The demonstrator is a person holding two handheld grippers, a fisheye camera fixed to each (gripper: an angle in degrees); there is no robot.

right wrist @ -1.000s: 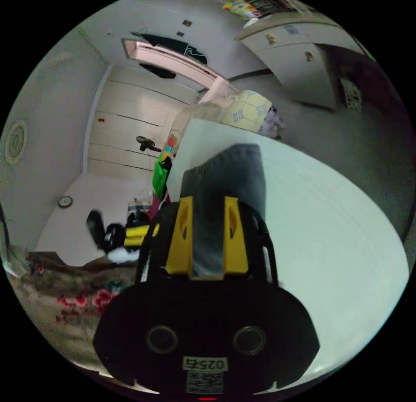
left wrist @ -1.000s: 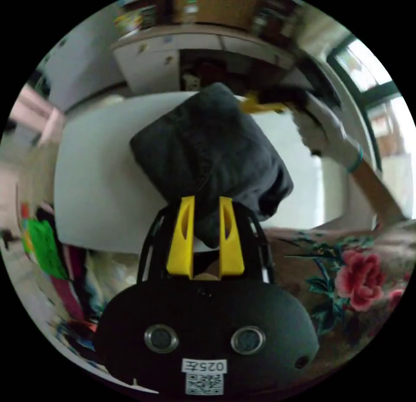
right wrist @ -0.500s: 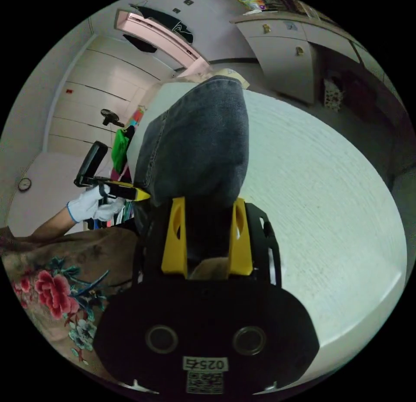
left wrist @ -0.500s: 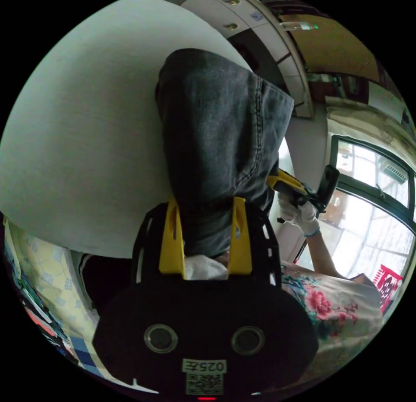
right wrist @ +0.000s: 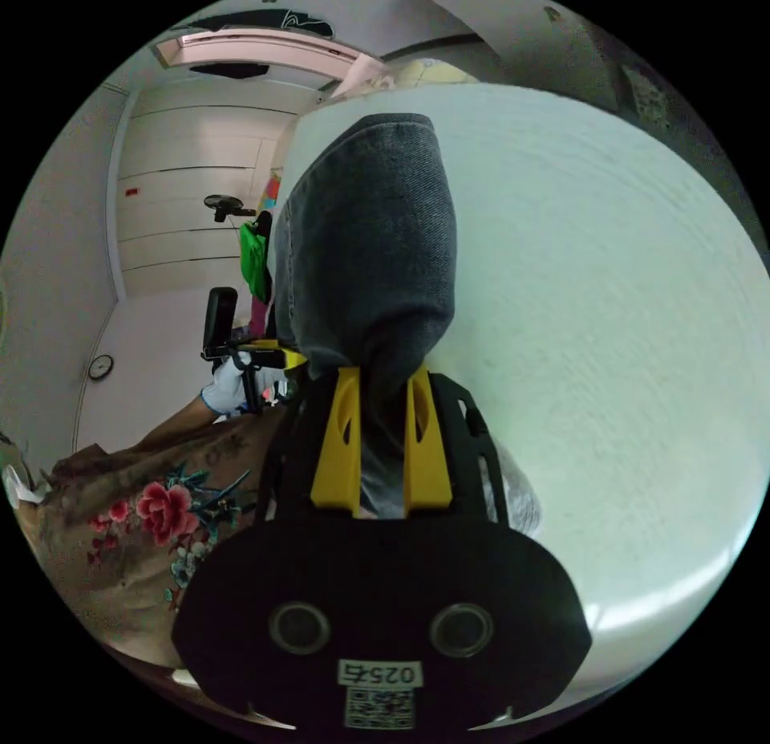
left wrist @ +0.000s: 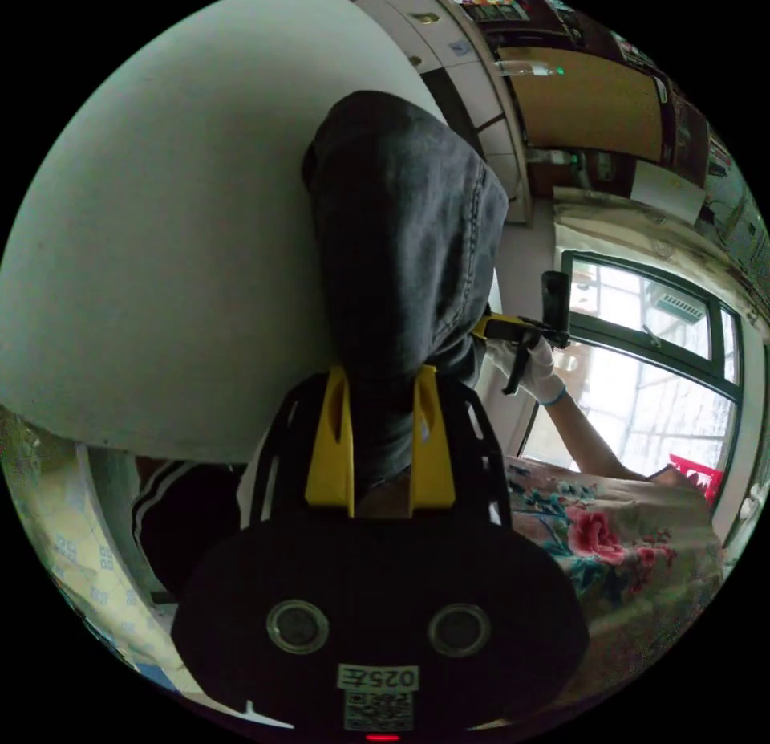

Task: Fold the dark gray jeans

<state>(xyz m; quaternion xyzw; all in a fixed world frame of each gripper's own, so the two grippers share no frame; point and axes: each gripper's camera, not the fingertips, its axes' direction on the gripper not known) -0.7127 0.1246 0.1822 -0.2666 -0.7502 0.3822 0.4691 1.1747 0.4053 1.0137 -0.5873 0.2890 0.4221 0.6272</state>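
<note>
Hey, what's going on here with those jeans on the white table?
A person is folding dark gray jeans on a white table, with a handheld gripper in each hand. The left gripper and the right gripper are each clamped on the near edge of the denim. The jeans lie bunched into a thick bundle running away across the tabletop.

One pair of dark gray denim jeans, folded. Two yellow-jawed black grippers: the left gripper and the right gripper. One white table. One round wall clock. One standing fan.
</note>
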